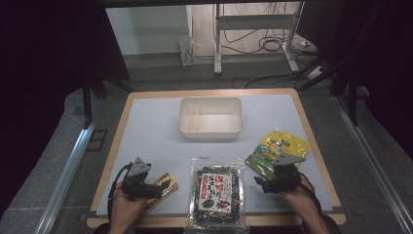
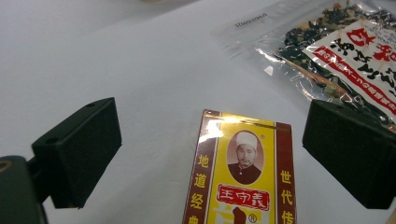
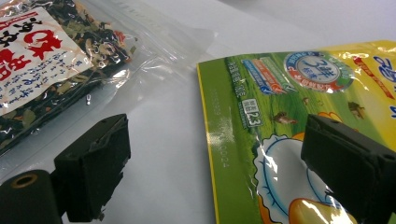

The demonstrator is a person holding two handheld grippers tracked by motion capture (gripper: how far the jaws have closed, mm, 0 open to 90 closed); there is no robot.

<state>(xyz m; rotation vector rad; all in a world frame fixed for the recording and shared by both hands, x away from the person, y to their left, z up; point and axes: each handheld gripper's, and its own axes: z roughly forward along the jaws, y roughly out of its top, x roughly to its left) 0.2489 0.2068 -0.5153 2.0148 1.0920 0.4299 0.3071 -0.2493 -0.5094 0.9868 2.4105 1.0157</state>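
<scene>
The left claw [image 1: 158, 191] is held wide open over the yellow packet [image 2: 243, 177], which lies flat on the tabletop [image 1: 156, 141]. The right claw [image 1: 259, 184] is open by the green pouch [image 3: 299, 140]. Both look light and slippery; edges should be pinched.

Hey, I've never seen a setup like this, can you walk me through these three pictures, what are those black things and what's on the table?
A person sits at a table and holds a hand tool with two black jaws in each hand: the left gripper and the right gripper. One picture is from a camera overhead; the other two are from cameras riding on each gripper, looking out between its jaws. On the table lie a yellow and red packet under the left gripper, a clear bag of dark dried food in the middle, a green and yellow pouch by the right gripper, and an empty cream tub farther back. Both grippers are open; nothing is held.
</scene>
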